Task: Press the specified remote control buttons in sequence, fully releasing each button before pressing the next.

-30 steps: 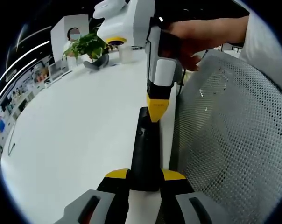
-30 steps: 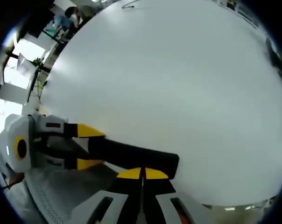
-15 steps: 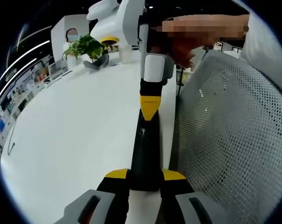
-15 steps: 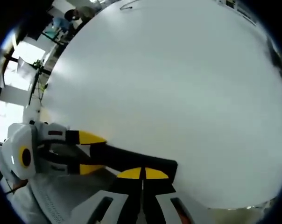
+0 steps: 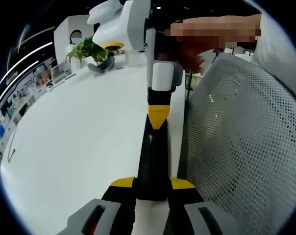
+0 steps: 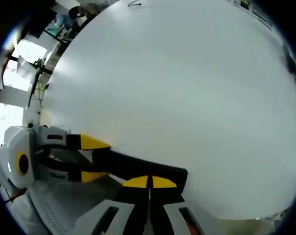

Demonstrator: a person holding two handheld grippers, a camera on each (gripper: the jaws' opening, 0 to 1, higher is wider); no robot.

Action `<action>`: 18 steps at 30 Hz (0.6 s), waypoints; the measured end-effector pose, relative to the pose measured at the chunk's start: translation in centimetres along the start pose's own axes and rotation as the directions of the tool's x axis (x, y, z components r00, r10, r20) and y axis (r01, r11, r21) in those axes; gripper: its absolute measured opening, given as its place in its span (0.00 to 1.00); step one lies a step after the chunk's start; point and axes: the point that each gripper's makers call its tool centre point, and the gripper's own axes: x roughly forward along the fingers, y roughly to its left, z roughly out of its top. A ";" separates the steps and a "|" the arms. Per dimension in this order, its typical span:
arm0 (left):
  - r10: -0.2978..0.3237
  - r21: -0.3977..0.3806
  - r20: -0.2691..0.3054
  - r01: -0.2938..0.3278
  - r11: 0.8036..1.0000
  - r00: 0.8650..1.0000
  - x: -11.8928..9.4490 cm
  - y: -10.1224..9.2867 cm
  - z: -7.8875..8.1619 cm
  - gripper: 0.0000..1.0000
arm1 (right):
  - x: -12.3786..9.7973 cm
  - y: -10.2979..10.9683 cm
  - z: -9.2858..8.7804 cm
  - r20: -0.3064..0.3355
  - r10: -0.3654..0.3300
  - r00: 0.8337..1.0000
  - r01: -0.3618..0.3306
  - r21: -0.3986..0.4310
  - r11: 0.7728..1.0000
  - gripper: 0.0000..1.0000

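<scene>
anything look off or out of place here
Nothing looks spilled or damaged. The black remote lies near the white table's edge, beside a mesh chair back. The left gripper is shut on its near end, while the right gripper rests shut-tipped on its far end.

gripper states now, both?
Left gripper: shut on the black remote control.
Right gripper: jaws shut, tips on the remote's far end.

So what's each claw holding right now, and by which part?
The left claw clamps the black remote at its near end. The right claw is shut and holds nothing, its tip on the remote's far end.
</scene>
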 end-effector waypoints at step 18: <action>-0.003 0.002 0.000 0.003 1.000 1.000 0.0 0.0 0.0 0.24 | 0.0 0.0 0.0 -0.039 0.022 0.999 -0.022 -0.002 1.000 0.00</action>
